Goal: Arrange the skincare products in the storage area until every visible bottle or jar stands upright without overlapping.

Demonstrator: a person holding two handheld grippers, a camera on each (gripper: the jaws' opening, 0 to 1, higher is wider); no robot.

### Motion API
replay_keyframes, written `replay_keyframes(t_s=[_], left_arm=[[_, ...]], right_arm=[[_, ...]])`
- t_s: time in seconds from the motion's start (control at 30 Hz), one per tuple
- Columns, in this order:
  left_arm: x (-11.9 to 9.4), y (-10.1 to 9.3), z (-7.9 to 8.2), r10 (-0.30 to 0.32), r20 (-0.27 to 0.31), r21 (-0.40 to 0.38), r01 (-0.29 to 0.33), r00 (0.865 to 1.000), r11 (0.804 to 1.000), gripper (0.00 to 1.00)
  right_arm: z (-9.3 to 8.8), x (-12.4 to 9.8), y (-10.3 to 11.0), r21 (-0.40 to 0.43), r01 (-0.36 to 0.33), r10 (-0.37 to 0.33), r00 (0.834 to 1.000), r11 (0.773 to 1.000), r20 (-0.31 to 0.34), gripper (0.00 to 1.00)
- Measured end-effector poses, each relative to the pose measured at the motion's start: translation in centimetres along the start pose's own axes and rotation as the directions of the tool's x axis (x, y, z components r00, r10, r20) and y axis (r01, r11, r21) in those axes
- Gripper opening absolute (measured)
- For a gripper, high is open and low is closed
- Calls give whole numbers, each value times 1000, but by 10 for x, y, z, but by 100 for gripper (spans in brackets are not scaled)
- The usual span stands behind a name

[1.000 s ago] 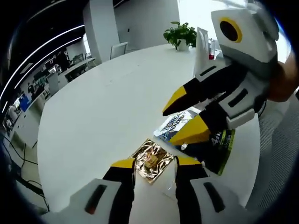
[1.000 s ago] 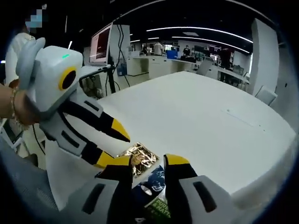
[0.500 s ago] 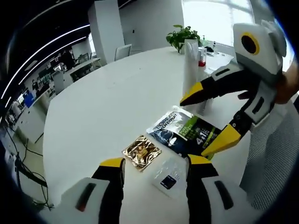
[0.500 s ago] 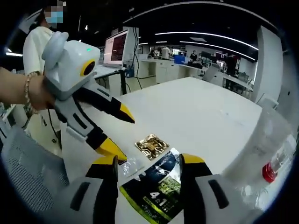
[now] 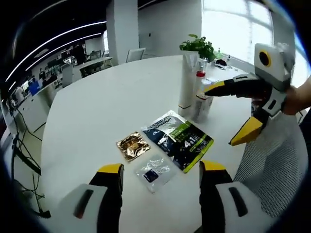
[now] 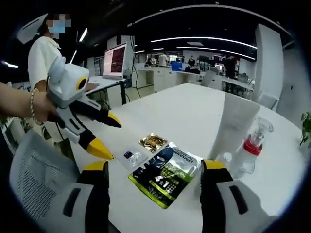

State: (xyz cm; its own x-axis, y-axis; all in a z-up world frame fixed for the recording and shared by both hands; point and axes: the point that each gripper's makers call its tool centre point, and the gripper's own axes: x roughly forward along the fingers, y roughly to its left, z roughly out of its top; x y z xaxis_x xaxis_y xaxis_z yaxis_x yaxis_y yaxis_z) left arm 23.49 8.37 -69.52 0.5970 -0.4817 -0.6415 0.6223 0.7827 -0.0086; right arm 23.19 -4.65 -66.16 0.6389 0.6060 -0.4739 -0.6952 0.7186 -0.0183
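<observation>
With both my hand-held grippers, left [image 5: 158, 174] and right [image 6: 154, 170], open and empty above the flat sachets [image 5: 178, 139], I should next approach the upright tube [image 5: 187, 80] and bottle [image 5: 199, 94] squarely.

Each gripper has a white-grey body, black jaws with yellow tips, and a yellow ring around a dark lens: left gripper [image 6: 104, 133], right gripper [image 5: 235, 114]. The left wrist wears a beaded bracelet [image 6: 32, 106].
</observation>
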Motion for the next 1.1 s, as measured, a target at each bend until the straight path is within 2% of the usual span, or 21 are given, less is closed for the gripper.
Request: replay_keyframes(t_s=[0.13,0.33,0.4,0.67,0.83,1.1], left_arm=[[-6,-3,-5,2,9,-50,-1,1000,999,67],[-14,-8,-8,5,29,-101,-2,1000,995,72],[-19,-11,-6,5,55,-132,2,998,991,74],[-32,-22,2,-3,132,-161,24,991,987,84],[-35,-21,2,-4,132,-149,24,991,988,86],[-42,-25,-12,11,113,-163,8,994,987,86]], right_arm=[[-10,-20,-17,70,33,-34,999,997,20,85],[-22,-44,-34,99,65,-67,998,993,15,91],[-23,-54,-39,125,73,-77,997,989,26,92],[-31,-69,-51,166,84,-93,995,982,44,98],[-35,-75,-53,209,79,-91,995,975,50,99],[-33,-80,-59,238,82,-102,992,968,72,99]])
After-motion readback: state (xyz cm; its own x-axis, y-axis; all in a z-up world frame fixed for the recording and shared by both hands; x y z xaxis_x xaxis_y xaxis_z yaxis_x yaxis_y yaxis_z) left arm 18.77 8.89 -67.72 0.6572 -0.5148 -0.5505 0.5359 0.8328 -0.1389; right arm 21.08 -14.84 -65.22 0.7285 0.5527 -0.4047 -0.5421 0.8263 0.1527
